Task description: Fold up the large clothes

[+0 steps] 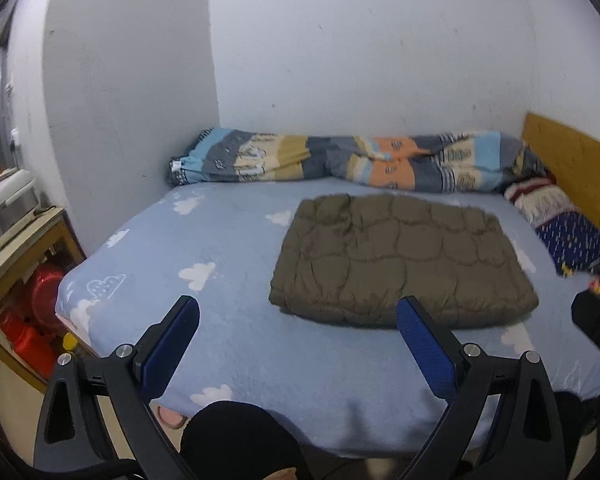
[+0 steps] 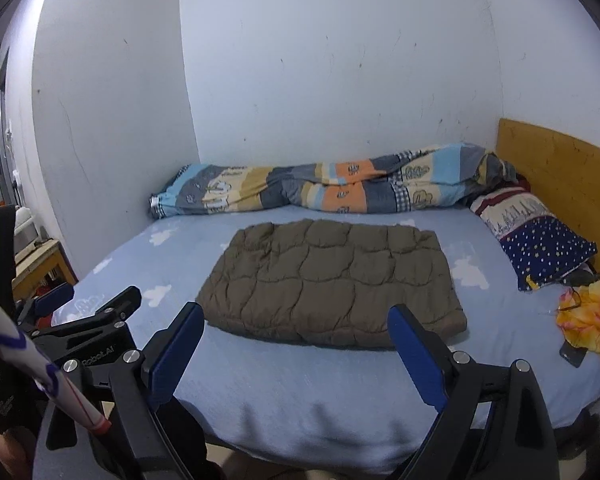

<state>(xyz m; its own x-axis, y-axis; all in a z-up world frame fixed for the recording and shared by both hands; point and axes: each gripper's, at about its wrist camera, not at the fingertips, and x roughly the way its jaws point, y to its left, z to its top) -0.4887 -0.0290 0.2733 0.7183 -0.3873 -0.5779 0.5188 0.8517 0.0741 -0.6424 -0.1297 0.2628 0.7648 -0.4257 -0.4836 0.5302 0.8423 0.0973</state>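
With both tools held back from the bed, a quilted olive garment [image 2: 332,284] lies folded into a neat rectangle at the centre of the frame.

Nearest the lens, low in each view, the right tool [image 2: 296,330] and the left tool [image 1: 298,322] stand with fingers wide apart and nothing between them, both angled downward over the near edge of the blue cloud-print bed [image 2: 300,392]; the left tool also shows at the lower left of the right wrist view. Any further fold would best begin with both tools closing on the garment's two near corners together, lifting evenly so the padded layers do not slide. Beyond it, a striped duvet [image 2: 320,188] lies bunched along the wall, a starred pillow [image 2: 540,244] at right.
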